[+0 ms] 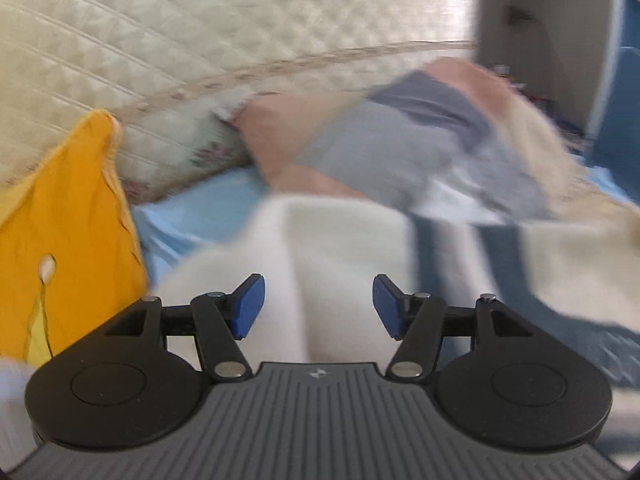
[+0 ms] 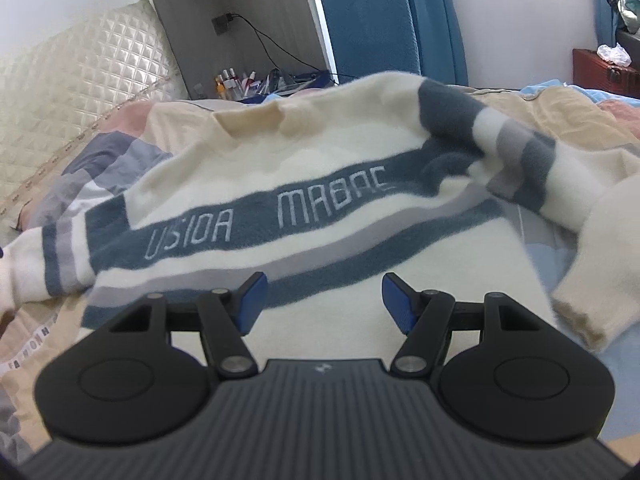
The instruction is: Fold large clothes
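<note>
Sweater spread flat on bed.
The cream sweater (image 2: pixel 280 184) lies beside the headboard (image 2: pixel 80 64); left gripper (image 1: pixel 318 306) and right gripper (image 2: pixel 324 304) both gape, empty.

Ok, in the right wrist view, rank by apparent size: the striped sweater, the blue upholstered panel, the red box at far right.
1. Striped sweater, largest by far, though nearest the camera.
2. Blue upholstered panel.
3. Red box, smallest, partly cut off.
</note>
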Demonstrator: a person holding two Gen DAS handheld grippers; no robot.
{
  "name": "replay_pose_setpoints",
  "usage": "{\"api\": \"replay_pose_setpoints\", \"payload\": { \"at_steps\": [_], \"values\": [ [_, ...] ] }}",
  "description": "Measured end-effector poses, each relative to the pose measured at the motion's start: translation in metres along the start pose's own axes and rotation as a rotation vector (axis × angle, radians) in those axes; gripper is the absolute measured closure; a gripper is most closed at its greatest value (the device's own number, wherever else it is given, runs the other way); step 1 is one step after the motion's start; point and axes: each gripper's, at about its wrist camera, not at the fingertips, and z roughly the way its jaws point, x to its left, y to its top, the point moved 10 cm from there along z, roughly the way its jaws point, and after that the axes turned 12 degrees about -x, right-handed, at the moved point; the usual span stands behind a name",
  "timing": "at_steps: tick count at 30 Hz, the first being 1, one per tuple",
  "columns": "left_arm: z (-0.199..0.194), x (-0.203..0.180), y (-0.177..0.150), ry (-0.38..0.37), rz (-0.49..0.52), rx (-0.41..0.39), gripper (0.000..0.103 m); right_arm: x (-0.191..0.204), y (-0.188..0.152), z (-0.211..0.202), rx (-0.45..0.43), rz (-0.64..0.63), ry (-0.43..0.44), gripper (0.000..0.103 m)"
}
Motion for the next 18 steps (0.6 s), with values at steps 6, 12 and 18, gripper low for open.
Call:
{"api": "replay_pose_setpoints", "payload": {
  "at_steps": [6,12,18],
  "values": [
    [-0.073,-0.056,-0.067,-0.243,-0.082,0.089,0.038,-0.014,0.004,-0.007,0.013,-0.01,-0.047,0.038],
    [-0.115,-0.103,-0.126,-0.392,-0.051,0.113,0.038,-0.047,0.004,-0.005,0.058,0.001,-0.132,0.038],
    [-0.133,-0.105,-0.176,-0.457,-0.129,0.191,0.038,-0.107,0.023,-0.009,0.071,0.105,-0.278,0.038]
  ]
}}
